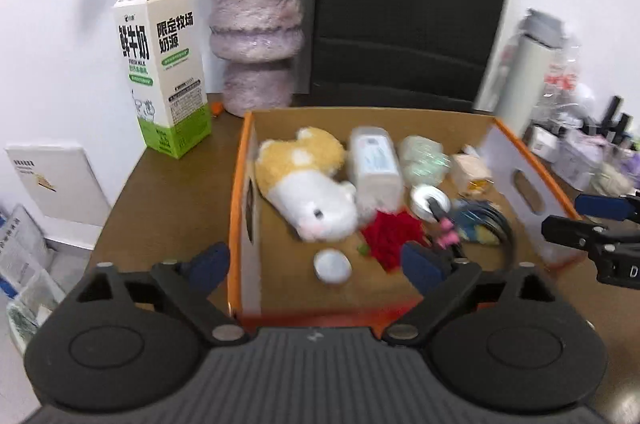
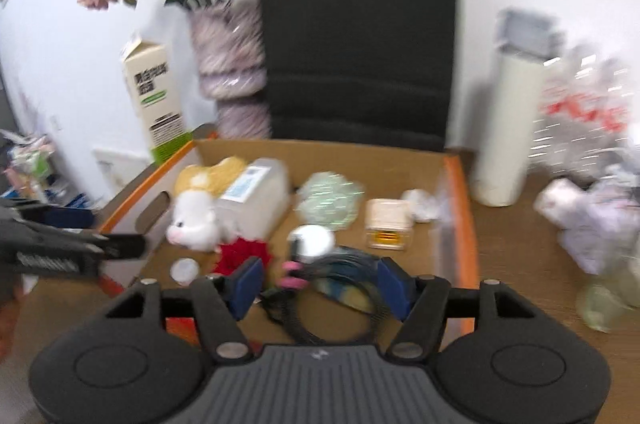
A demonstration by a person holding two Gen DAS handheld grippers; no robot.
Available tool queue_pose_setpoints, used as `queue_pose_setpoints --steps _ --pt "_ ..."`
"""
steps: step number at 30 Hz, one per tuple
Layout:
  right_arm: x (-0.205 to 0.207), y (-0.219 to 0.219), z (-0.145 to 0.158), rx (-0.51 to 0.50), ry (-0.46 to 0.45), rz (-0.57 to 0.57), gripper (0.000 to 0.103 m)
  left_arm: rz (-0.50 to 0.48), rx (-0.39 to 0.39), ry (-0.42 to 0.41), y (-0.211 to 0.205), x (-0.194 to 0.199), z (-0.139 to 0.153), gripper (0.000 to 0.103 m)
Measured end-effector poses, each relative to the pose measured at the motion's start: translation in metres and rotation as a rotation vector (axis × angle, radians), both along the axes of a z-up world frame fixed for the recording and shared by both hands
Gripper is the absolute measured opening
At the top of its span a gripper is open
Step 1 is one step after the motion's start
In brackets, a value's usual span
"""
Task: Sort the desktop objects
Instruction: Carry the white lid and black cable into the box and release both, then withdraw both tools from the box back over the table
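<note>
Cardboard box [image 1: 400, 122] of oddments on brown desk [image 1: 172, 192], white wall behind, both claws [image 1: 320, 264] [image 2: 324, 282] open, empty.

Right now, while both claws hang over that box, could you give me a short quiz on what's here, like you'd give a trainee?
1. True or false: the milk carton stands inside the cardboard box.
2. Which lies nearest the plush hamster? A) red flower B) white tumbler C) black bag
3. Fill in: neither the left gripper nor the right gripper holds ____.

Key:
1. False; it stands on the table, left of the box.
2. A.
3. Anything; both sets of jaws stand open above the box's contents.
</note>
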State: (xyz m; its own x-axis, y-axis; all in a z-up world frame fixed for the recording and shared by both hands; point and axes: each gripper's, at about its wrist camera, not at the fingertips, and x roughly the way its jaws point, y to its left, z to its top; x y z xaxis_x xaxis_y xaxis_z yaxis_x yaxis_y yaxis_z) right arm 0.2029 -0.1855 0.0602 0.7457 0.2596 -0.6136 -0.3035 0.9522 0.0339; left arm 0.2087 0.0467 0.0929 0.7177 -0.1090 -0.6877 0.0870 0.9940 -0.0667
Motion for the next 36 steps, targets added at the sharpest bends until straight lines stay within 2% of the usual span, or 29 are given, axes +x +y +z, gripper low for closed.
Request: queue_pose_setpoints --steps 2,4,8,15,19,23,26,30,33,36 --pt "-0.026 -0.002 -0.003 -0.050 -0.043 -0.021 0.071 0.007 -0.011 -0.010 0.001 -0.018 -0.001 0.103" --pt "-0.049 -0.004 -0.007 -0.080 -0.051 -0.045 0.072 0.036 0.029 -0.017 -0.005 -0.038 -0.006 0.103" --pt "-0.095 -0.009 -0.016 -0.038 -0.051 -0.062 0.076 0.026 0.081 -0.047 -0.025 -0.087 -0.019 0.103" --pt "-0.175 -0.004 -0.039 -0.009 -0.048 -0.074 0.082 0.018 0.011 -0.072 -0.038 -0.159 -0.038 0.103" --pt "-0.212 0.003 -0.054 -0.028 -0.032 -0.053 0.083 0.024 0.026 -0.071 -0.039 -0.195 -0.052 0.103" --pt "-0.248 0.003 -0.064 -0.011 -0.015 -0.059 0.083 0.083 -0.024 -0.058 -0.027 -0.234 -0.063 0.103" --pt "-0.272 0.000 -0.070 0.009 -0.010 -0.090 0.084 0.114 -0.043 -0.062 -0.018 -0.263 -0.070 0.103" --pt "-0.301 -0.006 -0.075 -0.006 -0.030 -0.140 0.084 0.134 0.002 -0.058 -0.014 -0.291 -0.077 0.103" --pt "-0.308 -0.013 -0.074 -0.020 -0.054 -0.169 0.087 0.096 0.031 -0.063 -0.020 -0.299 -0.077 0.103" --pt "-0.306 -0.021 -0.071 -0.002 -0.057 -0.202 0.087 0.088 0.026 -0.070 -0.023 -0.299 -0.076 0.103"
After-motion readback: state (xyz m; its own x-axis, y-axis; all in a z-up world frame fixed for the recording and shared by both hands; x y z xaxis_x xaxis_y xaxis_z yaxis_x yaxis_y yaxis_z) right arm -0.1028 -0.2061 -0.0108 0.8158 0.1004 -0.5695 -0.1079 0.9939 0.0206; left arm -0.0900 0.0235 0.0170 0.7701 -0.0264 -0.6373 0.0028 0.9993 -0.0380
